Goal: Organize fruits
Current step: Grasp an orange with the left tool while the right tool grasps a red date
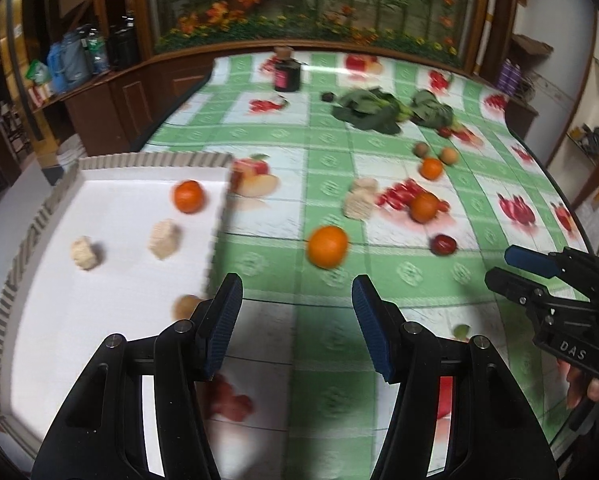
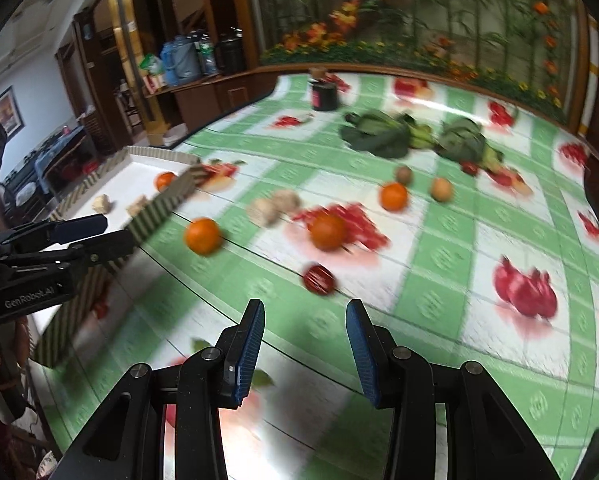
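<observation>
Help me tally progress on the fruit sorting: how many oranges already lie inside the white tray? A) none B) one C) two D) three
B: a single orange lies inside the white tray; the other oranges are out on the green checked tablecloth.

Left wrist view: looks forward and steeply down along the left gripper (image 1: pixel 297 320) — fingers fill the lower frame, close above the tablecloth (image 1: pixel 379 280); white tray (image 1: pixel 99 280) at left.
Right wrist view: same downward tilt along the right gripper (image 2: pixel 305 348), low over the cloth, tray (image 2: pixel 139 168) at upper left.
Cross-sight: each view catches the other gripper at its edge — right gripper (image 1: pixel 511 268) at right, left gripper (image 2: pixel 103 232) at left.
Shared: oranges, greens (image 1: pixel 367 110), dark jar (image 1: pixel 287 74), flower mural.
</observation>
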Available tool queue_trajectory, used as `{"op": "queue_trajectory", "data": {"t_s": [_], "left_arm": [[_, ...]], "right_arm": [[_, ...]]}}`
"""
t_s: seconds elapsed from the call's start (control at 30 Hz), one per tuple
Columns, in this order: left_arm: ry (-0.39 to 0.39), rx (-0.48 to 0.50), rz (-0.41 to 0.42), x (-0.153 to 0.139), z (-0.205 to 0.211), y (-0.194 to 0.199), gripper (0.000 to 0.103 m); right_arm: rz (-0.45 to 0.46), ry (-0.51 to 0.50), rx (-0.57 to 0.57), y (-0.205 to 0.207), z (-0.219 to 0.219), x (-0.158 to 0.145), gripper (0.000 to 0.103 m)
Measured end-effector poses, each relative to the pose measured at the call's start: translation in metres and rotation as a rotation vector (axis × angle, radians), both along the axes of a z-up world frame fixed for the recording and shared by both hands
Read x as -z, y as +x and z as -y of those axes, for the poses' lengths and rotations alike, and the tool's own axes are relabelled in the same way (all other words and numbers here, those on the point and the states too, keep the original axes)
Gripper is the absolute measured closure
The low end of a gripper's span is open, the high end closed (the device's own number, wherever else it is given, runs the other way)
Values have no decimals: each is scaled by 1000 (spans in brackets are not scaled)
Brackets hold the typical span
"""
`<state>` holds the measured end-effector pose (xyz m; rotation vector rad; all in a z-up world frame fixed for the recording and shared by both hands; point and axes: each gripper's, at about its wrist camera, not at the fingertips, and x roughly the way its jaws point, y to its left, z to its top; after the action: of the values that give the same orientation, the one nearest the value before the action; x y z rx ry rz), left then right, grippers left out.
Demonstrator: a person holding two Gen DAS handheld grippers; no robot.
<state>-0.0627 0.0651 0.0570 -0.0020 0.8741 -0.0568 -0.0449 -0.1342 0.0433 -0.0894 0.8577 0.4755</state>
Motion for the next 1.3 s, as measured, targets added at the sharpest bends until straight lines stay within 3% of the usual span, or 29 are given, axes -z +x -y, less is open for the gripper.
{"op": "queue_trajectory", "data": {"t_s": [0.2,0.63,0.77,0.93,1.0,1.03,1.07,1.3], "left_arm": [[22,27,-24,11,17,10,46],[12,40,-78,26,21,42,46],[34,42,-91,31,26,54,46],[35,38,-86,38,27,63,46],[-10,52,-89,40,25,66,54],[-17,54,-96,41,25,67,66],[-18,57,-106,44,25,69,70],[-45,56,-99,41,20,61,70]], "right_arm": [[-27,7,27,4,21,11,62],[-21,-84,-98,43,-22,28,62],[-35,-64,-104,53,-21,34,62],[-5,-55,-122,54,-23,36,74],[9,-77,-121,53,-24,37,79],[9,-76,-121,53,-24,37,80],[6,-71,-117,53,-23,37,81],[-27,-35,-99,49,-17,34,82]]}}
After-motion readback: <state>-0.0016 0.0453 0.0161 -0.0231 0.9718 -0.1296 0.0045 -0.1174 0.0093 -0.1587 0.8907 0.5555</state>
